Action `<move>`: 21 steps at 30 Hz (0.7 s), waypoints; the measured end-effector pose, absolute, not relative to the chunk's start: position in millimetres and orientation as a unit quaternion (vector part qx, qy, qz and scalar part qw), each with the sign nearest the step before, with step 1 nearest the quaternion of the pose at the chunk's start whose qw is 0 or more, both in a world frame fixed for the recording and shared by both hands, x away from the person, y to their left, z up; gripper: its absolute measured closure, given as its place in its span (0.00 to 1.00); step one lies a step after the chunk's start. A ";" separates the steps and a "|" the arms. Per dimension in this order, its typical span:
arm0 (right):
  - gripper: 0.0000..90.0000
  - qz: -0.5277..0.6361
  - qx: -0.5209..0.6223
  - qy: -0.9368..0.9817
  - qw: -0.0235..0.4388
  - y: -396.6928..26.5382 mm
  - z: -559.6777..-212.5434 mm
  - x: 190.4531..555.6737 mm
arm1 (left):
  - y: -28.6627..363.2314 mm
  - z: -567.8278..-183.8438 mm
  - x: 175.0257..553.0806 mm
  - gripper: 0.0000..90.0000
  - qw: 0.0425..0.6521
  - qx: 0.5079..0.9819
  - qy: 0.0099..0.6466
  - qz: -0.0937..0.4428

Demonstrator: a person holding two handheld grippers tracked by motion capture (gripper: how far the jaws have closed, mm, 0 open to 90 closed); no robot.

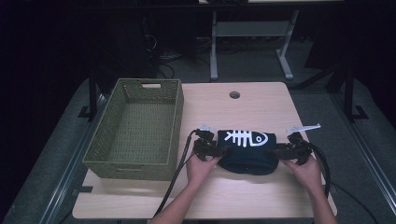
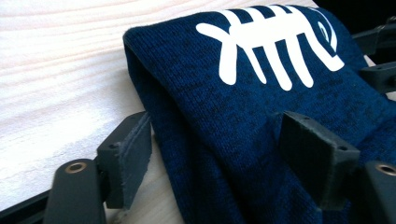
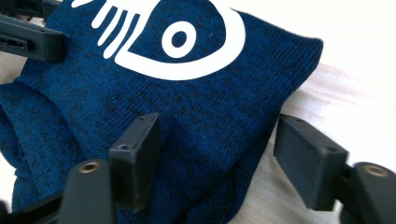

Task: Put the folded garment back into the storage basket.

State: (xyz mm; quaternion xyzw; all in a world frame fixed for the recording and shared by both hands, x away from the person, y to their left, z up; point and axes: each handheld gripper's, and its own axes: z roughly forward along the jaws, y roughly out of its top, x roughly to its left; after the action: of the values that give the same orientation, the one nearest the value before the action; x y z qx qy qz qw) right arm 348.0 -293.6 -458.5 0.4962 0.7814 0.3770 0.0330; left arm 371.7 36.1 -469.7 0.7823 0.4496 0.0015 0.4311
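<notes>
folded knit garment bracketed at both ends

a folded navy knit garment (image 1: pixel 247 150) with a white fish-skeleton print (image 1: pixel 245 137) is seen lying on the light wooden table (image 1: pixel 243 196), just right of an empty green woven basket (image 1: pixel 135 128). it rests near the table's front half, between the two hands.

the left gripper (image 1: pixel 205 148) is placed at the garment's left end and the right gripper (image 1: pixel 293 150) at its right end. in the left gripper view one pad (image 2: pixel 128 156) stands off the fold on the table side while the other (image 2: pixel 317 156) lies over the fabric; in the right gripper view one pad (image 3: pixel 137 156) lies over the cloth and the other (image 3: pixel 310 161) stands clear beside its edge. both sets of jaws are parted around the fabric, not yet pinching it.

the garment is judged light, soft and limp: it will sag and may unfold if lifted from one layer alone. it is best taken at the thick folded edges at each end, with all layers caught between the pads. the knit surface should give good friction, so slipping is judged unlikely.
</notes>
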 end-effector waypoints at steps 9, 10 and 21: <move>0.53 0.379 0.505 0.775 0.024 -290.1 -468.1 345.5 | 33.8 -472.4 371.8 0.41 0.430 0.788 0.442 -0.008; 0.53 0.379 0.505 0.775 0.024 -290.1 -468.1 345.5 | 33.8 -472.4 371.8 0.42 0.430 0.788 0.442 -0.008; 0.77 0.401 0.501 0.767 -0.010 -287.1 -472.0 339.9 | 35.8 -471.7 370.7 0.63 0.436 0.785 0.440 -0.024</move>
State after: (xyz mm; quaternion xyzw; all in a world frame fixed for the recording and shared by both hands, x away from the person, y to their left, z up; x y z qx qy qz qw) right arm 339.9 -287.1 -472.0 0.5007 0.7670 0.4012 -0.0105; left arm 370.7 35.8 -471.7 0.7848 0.4403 -0.0235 0.4355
